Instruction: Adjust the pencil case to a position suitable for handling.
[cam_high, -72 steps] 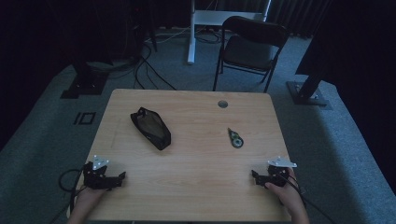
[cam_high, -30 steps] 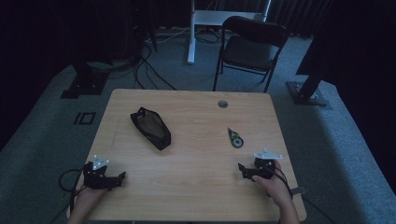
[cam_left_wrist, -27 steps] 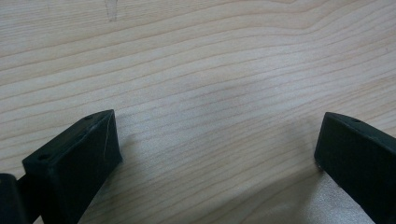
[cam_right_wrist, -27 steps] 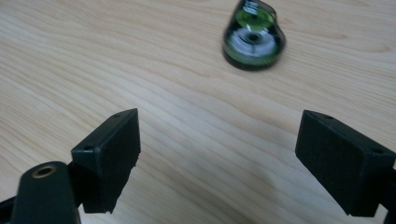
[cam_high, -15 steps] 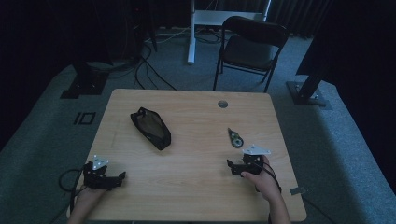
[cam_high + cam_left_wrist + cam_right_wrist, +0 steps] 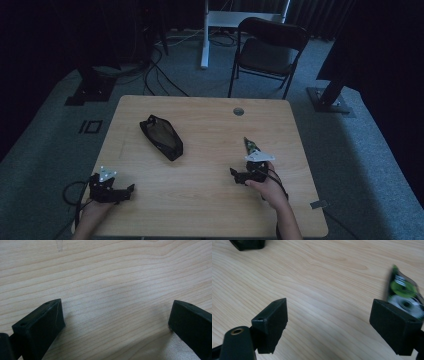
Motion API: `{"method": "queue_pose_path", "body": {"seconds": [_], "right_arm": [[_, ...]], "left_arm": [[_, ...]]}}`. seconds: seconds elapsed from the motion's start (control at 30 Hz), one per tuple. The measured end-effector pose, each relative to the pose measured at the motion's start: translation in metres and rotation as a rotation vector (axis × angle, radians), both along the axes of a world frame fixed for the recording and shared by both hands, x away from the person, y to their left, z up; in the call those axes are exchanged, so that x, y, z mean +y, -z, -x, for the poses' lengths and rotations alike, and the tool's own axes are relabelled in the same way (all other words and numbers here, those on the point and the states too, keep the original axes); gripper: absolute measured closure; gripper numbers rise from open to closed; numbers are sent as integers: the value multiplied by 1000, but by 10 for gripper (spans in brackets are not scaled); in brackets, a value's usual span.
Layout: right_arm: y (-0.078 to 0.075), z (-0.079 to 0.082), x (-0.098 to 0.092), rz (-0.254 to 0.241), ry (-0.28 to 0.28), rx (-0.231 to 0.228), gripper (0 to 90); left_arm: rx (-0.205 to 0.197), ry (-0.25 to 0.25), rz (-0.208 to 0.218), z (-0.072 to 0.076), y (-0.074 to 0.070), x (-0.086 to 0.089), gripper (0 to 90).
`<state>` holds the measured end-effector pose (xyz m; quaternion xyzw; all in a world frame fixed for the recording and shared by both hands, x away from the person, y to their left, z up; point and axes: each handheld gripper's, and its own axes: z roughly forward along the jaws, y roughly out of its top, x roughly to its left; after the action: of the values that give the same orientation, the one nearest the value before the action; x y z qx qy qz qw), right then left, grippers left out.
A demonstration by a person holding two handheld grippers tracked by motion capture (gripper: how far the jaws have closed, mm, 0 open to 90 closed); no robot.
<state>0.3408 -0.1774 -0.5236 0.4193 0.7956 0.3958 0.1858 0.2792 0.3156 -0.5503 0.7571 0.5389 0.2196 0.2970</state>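
Observation:
A black zipped pouch [image 6: 161, 137] lies left of the middle of the wooden table [image 6: 210, 205]. A small green and white packet [image 6: 250, 145] lies right of the middle; the right gripper view shows this packet [image 6: 404, 296] blurred, just behind my right-hand jaw. My right gripper [image 6: 234, 174] is open, low over the table just in front of the packet, jaws pointing left. My right gripper [image 6: 337, 322] has bare wood between its jaws. My left gripper [image 6: 131, 189] rests open at the front left corner, and my left gripper [image 6: 115, 322] holds nothing.
A round cable hole [image 6: 238, 111] sits near the table's far edge. A black folding chair [image 6: 267, 50] stands behind the table. Cables [image 6: 155, 75] and stand bases [image 6: 330, 102] lie on the grey carpet around it.
My right gripper has moved from the front right corner forward and left, up to the near end of the green packet. The left gripper has stayed put.

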Motion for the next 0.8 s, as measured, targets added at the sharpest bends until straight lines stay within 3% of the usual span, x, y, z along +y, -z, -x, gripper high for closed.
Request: {"method": "queue_pose_path", "body": {"seconds": [0.17,0.8], "right_arm": [[0,-4,16,-27,-33,-3,143],[-1,-15,74,-54,-121,-21,148]], "left_arm": [[0,0,0,0,0,0,1],[0,0,0,0,0,0,2]]}}
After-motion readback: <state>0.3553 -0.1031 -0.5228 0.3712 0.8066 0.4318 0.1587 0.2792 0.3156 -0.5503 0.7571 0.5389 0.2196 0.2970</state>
